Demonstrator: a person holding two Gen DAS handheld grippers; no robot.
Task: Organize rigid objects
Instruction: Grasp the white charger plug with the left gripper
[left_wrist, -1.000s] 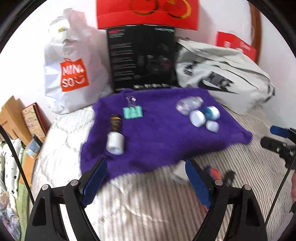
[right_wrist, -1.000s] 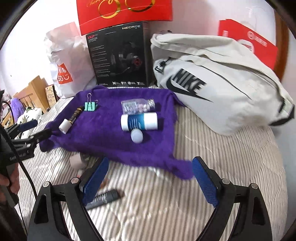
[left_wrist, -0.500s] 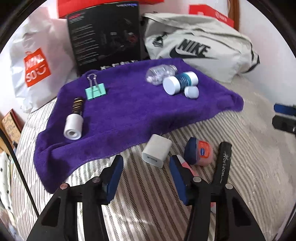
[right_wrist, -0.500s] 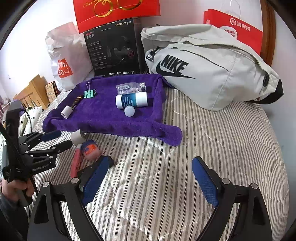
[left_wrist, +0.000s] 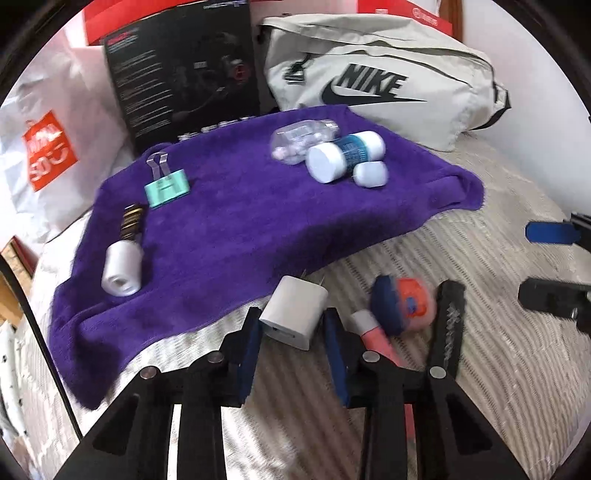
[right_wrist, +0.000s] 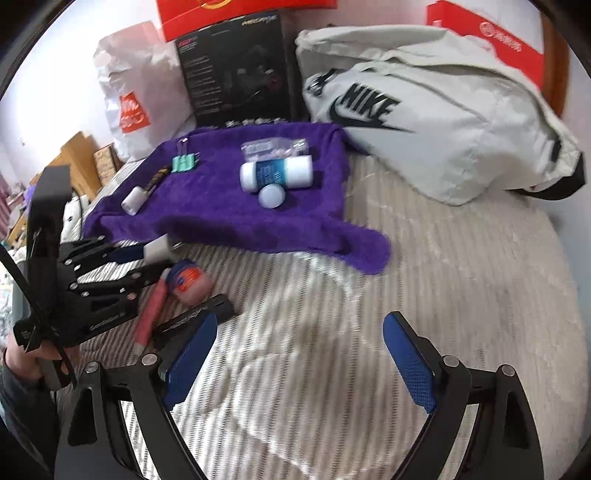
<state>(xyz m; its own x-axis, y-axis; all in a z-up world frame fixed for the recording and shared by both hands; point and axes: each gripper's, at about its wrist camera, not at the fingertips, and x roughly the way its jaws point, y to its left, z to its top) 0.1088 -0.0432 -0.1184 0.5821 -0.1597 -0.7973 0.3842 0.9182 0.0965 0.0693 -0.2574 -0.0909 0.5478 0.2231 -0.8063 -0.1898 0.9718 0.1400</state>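
Observation:
On the striped bedcover, my left gripper (left_wrist: 291, 328) is closing its jaws on a white charger (left_wrist: 293, 314), and both blue pads touch its sides. Right of it lie a pink stick (left_wrist: 373, 336), a blue-lidded orange jar (left_wrist: 402, 304) and a black pen-like bar (left_wrist: 448, 328). A purple towel (left_wrist: 240, 229) carries a mint binder clip (left_wrist: 168, 188), a white-capped tube (left_wrist: 123, 266), a pill packet (left_wrist: 299, 142), a blue-and-white bottle (left_wrist: 343, 157) and a small white cap (left_wrist: 370, 174). My right gripper (right_wrist: 295, 354) hangs open over bare bedcover, nothing between its fingers.
A grey Nike bag (left_wrist: 388, 92), a black product box (left_wrist: 184, 74) and a white shopping bag (left_wrist: 48, 147) line the wall behind the towel. Wooden furniture (right_wrist: 77, 155) stands off the bed's left side. Bare striped bedcover (right_wrist: 461, 277) spreads right of the towel.
My left gripper dropped toward the charger and narrowed its jaws from wide apart to touching it. My right gripper drifted lower and closer to the bed, still wide.

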